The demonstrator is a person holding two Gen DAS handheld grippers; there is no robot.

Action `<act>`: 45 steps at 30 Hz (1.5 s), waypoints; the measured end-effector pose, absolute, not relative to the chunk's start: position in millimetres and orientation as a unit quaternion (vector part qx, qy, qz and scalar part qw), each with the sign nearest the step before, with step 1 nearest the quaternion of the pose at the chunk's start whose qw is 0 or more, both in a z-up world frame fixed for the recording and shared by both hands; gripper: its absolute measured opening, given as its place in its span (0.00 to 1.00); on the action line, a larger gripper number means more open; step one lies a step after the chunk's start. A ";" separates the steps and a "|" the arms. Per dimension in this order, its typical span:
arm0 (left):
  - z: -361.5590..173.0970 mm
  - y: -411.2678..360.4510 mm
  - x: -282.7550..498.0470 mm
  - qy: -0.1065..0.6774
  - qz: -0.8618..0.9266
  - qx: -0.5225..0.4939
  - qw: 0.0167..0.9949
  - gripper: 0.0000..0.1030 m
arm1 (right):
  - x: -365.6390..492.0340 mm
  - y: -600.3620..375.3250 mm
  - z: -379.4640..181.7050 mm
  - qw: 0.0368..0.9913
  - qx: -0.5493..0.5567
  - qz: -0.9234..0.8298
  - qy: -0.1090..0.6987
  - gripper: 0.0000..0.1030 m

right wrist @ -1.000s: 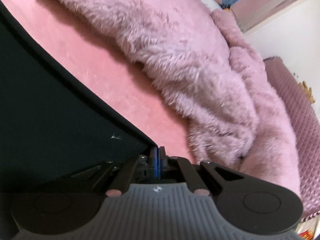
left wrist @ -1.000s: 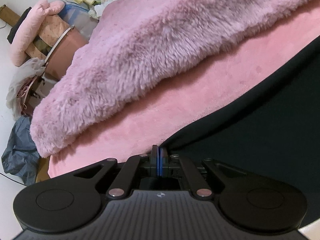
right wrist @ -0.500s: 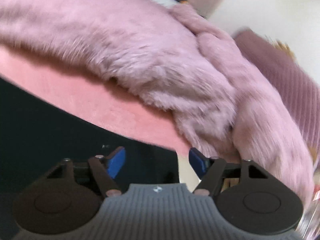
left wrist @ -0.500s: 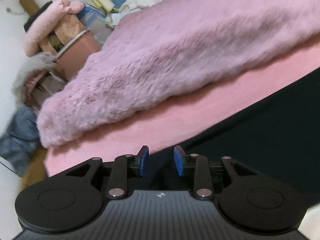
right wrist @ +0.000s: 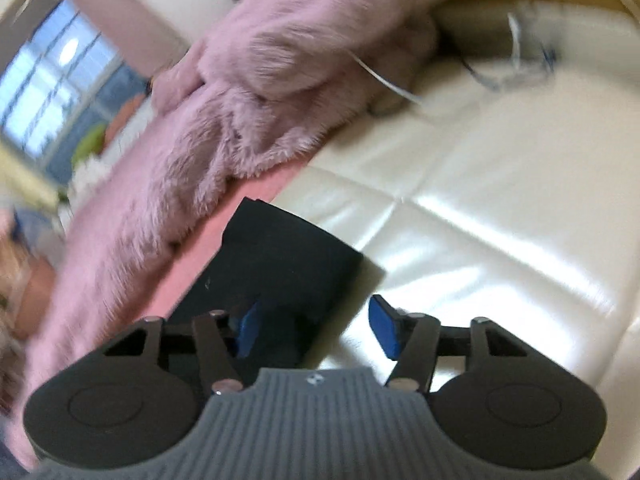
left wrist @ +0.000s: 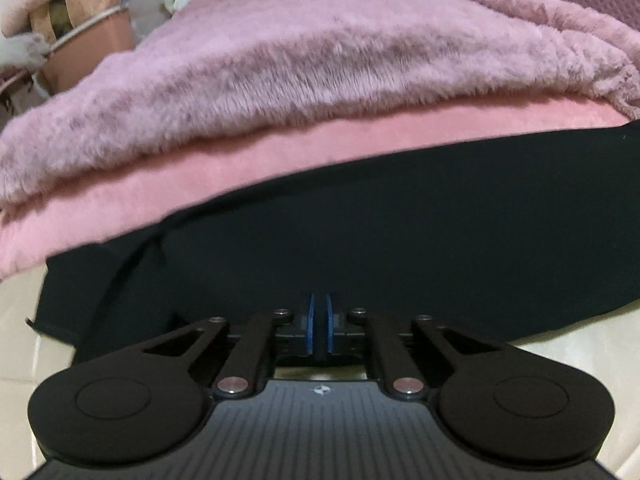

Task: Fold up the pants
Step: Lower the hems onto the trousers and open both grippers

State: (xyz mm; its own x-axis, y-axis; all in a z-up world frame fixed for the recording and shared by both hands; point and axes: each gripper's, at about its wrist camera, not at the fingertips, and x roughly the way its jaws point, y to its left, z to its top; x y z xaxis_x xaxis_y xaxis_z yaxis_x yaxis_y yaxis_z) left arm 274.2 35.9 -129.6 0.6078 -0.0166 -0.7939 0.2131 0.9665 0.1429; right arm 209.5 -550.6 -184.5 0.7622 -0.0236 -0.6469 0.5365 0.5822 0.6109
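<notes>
We see the right wrist view smeared by blur, so the cables on the floor stay unclear. The pants run under the left tongs, hiding their near edge.

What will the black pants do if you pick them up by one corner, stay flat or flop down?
They will probably flop. The black pants lie limp on the pink sheet and one end droops over the bed's edge, so the cloth looks soft, not stiff. The fabric looks thin, so they are likely light, and a small pinch might slip.
</notes>
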 end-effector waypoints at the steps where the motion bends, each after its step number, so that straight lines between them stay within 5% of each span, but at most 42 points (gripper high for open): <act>1: -134.0 33.1 273.8 0.445 -0.062 0.115 0.886 0.02 | 209.9 -552.3 -189.8 0.831 0.444 -0.163 0.293 0.50; 5: -144.7 27.8 272.5 0.463 -0.052 0.127 0.875 0.00 | 212.9 -555.5 -208.8 0.812 0.493 -0.176 0.258 0.37; 7: -144.9 25.6 272.4 0.470 -0.049 0.134 0.871 0.00 | 210.4 -561.4 -214.3 0.800 0.516 -0.180 0.246 0.09; 12: -141.5 22.2 268.3 0.488 -0.068 0.119 0.862 0.00 | 196.8 -568.1 -203.8 0.820 0.480 -0.179 0.255 0.02; 26: -136.7 -57.1 203.0 0.488 -0.170 0.122 0.848 0.01 | 145.8 -654.0 -170.2 0.829 0.349 -0.273 0.341 0.04; 28: -128.0 -49.0 199.9 0.479 -0.168 0.097 0.856 0.16 | 149.0 -648.6 -164.0 0.836 0.316 -0.272 0.356 0.14; 31: -106.7 -30.7 183.5 0.452 -0.164 0.075 0.874 0.22 | 148.0 -629.3 -145.5 0.856 0.247 -0.275 0.361 0.33; 45: -92.8 132.0 140.4 0.418 0.017 -0.009 0.908 0.53 | 147.7 -423.9 -108.7 0.925 0.118 -0.088 0.351 0.37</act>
State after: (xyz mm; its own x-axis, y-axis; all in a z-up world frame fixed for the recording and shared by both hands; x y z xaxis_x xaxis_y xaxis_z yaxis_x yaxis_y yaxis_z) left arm 140.4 132.0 -92.8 0.6497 0.0229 -0.7599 -0.0376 0.9993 -0.0021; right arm 147.7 -423.9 -108.7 0.7384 -0.0794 -0.6697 0.2450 0.9568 0.1567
